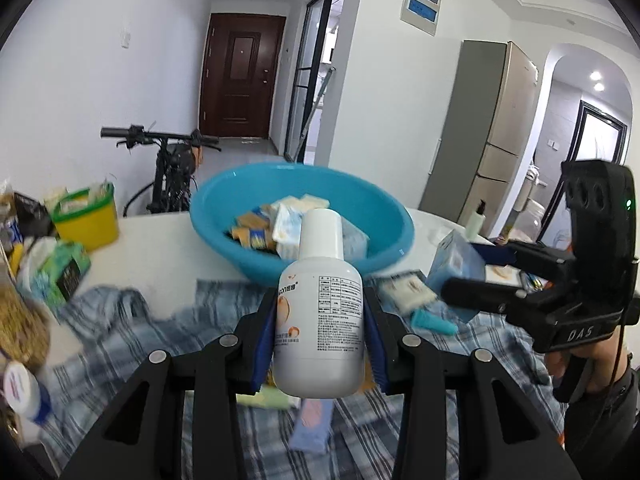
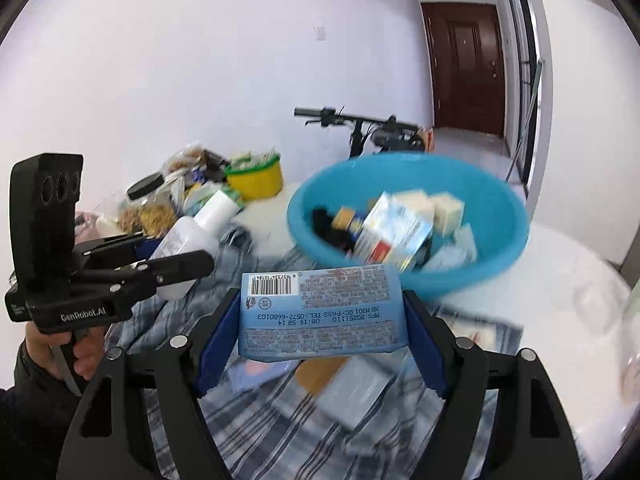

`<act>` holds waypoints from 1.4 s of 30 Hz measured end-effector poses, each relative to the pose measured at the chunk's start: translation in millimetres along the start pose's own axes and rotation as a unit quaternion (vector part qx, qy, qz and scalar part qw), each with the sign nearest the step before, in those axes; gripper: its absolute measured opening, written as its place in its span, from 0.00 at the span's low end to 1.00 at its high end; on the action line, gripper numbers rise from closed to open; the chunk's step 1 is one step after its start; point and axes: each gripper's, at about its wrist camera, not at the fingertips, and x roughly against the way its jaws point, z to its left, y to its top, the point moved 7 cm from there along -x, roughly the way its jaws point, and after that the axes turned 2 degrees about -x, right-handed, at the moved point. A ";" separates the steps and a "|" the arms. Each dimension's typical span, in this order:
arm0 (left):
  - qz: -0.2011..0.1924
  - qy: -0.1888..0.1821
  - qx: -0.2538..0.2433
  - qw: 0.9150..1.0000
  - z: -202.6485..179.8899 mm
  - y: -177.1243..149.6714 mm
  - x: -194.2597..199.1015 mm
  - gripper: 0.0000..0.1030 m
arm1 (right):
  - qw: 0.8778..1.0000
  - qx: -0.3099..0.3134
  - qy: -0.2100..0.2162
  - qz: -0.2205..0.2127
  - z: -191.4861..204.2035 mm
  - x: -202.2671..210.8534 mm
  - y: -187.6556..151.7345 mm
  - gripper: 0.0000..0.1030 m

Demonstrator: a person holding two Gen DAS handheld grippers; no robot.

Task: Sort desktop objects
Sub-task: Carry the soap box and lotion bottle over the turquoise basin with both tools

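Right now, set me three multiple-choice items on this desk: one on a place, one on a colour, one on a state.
1. Where does the yellow tub stand relative to the basin in the left wrist view?
A. to its left
B. inside it
C. to its right

2. What colour is the basin?
A. red
B. blue
C. white

3. What is the left hand-held gripper doing?
A. hanging open and empty
B. shut on the white bottle
C. shut on the blue pack

Answers: 1 A, the tub sits on the table left of the basin. 2 B, its rim and wall are bright blue. 3 B, both blue pads press the bottle's sides.
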 end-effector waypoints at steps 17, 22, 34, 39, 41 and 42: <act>-0.024 0.012 -0.009 1.000 20.7 103.7 -62.1 0.41 | 0.997 -0.017 -0.054 -0.055 -55.7 -27.0 109.8 0.74; -0.021 0.022 -0.014 0.999 27.3 110.1 -88.1 0.41 | 0.996 -0.038 -0.056 -0.059 -74.2 -43.3 110.1 0.74; -0.012 0.045 -0.007 0.999 49.3 104.2 -131.0 0.41 | 0.998 -0.043 -0.043 -0.029 -75.0 -80.8 93.5 0.74; -0.008 0.046 -0.003 0.999 54.8 99.2 -135.1 0.41 | 0.998 -0.042 -0.045 -0.029 -74.1 -78.0 94.4 0.74; -0.008 0.053 -0.005 0.999 57.3 98.2 -134.8 0.41 | 0.998 -0.042 -0.045 -0.031 -75.5 -76.1 94.8 0.74; -0.007 0.052 -0.003 0.999 58.2 97.4 -135.8 0.41 | 0.997 -0.044 -0.046 -0.031 -77.1 -74.9 94.4 0.74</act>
